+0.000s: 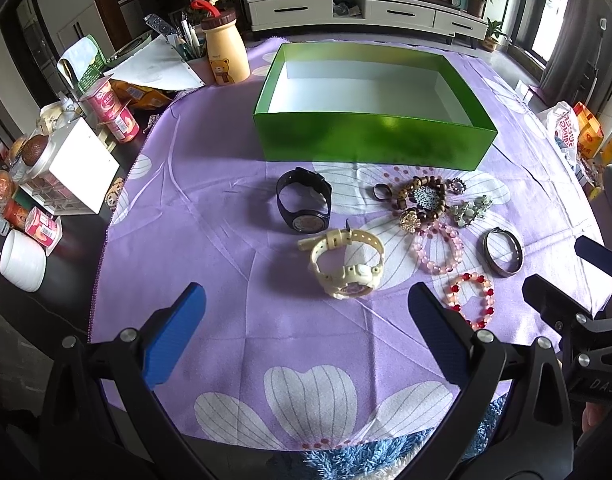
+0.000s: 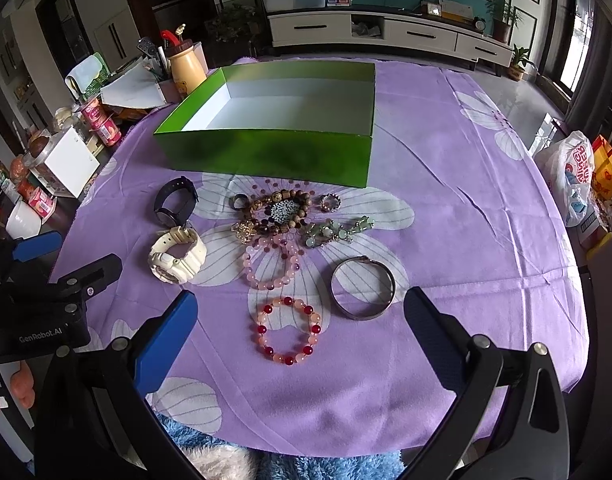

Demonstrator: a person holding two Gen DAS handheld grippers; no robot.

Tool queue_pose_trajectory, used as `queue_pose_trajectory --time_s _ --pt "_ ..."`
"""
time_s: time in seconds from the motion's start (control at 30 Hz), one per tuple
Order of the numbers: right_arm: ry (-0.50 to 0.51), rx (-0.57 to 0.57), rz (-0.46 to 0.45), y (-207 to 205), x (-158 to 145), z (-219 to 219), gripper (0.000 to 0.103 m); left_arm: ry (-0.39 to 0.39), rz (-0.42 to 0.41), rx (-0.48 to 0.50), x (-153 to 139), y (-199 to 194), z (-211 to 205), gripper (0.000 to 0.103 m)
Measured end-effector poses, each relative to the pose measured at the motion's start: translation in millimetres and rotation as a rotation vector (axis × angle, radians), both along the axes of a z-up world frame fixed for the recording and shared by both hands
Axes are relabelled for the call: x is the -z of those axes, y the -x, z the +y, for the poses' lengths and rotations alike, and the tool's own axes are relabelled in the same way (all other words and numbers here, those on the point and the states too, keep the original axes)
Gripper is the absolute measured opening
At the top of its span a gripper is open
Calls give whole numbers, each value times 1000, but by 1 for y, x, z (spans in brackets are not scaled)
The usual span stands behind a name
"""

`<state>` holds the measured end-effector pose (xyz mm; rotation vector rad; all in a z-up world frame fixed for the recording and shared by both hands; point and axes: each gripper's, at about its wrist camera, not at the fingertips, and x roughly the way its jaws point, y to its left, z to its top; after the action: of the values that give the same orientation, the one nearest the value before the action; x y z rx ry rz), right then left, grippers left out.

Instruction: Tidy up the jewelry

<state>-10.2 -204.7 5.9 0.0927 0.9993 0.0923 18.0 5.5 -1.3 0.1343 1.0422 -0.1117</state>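
Here, counted: two watches (image 2: pixel 177 254), three beaded bracelets (image 2: pixel 288 330), one bangle (image 2: pixel 363 288), one green box (image 2: pixel 274 128) at twelve o'clock. Read "GenRobot.AI". Both claws, left claw (image 1: pixel 306 324) and right claw (image 2: pixel 301 330), spread apart, empty.

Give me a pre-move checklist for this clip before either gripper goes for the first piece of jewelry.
1. Green box open, interior bare as far as visible: ok.
2. Left gripper open, holding nothing: ok.
3. Right gripper open, holding nothing: ok.
4. Red and pink bead bracelet lies apart from the other pieces, just ahead of the right gripper: ok.
5. Cream watch and black watch lie close together; whether they touch: cannot tell.
6. Brown bead bracelet, gold flower brooch and pink bead bracelet are bunched together, so no clean single grasp: not ok.
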Motion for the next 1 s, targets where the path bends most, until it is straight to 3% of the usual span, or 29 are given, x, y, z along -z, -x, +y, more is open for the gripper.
queue_pose_trajectory --time_s 0.53,1.0 --pt "-32 28 -6 0 -2 -17 102 156 12 -66 -5 -8 32 101" --pt "-34 -4 16 1 12 -14 102 161 38 -34 11 -10 24 101"
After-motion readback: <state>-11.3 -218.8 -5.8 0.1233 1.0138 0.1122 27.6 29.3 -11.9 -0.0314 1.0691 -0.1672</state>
